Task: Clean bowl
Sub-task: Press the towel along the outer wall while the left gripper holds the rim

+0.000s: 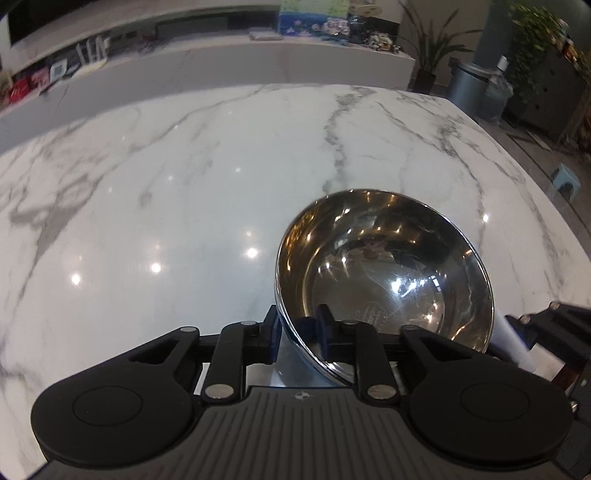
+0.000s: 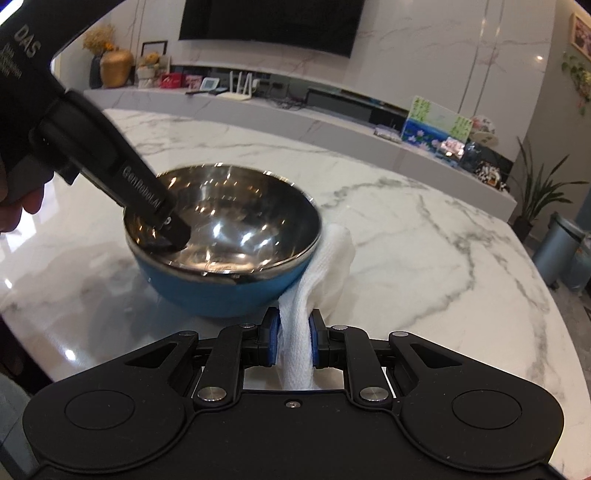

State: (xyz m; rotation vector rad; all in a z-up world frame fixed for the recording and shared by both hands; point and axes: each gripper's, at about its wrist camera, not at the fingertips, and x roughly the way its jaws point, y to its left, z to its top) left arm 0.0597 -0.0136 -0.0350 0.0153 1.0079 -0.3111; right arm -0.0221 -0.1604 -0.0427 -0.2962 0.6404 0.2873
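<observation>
Nearest the right wrist camera, the right gripper [image 2: 292, 341] has its blue-padded jaws clamped together on a white woven cloth [image 2: 325, 273], which rises from between them and bunches against the outer wall of the bowl. Just beyond stands the round bowl with a blue outside and a shiny steel inside [image 2: 236, 240], upright on the glossy white counter veined in grey marble [image 2: 424, 236], the cloth touching its right side. From the left the left gripper [image 2: 168, 227] reaches down over the bowl's rim, held by a hand [image 2: 16, 206] at the picture's edge. In the left wrist view the left gripper [image 1: 299, 328] straddles the bowl's [image 1: 384, 266] near rim, one blue pad outside the wall and one inside; the jaws stand partly apart, and whether the pads actually press the rim is hard to tell, though a small gap seems to show. The cloth [image 1: 513, 347] peeks out at the bowl's right. Farther off, past the counter's [image 1: 184, 184] edge, run a long pale shelf [image 2: 332, 122] with small items and a dark screen [image 2: 269, 22] on the wall.
</observation>
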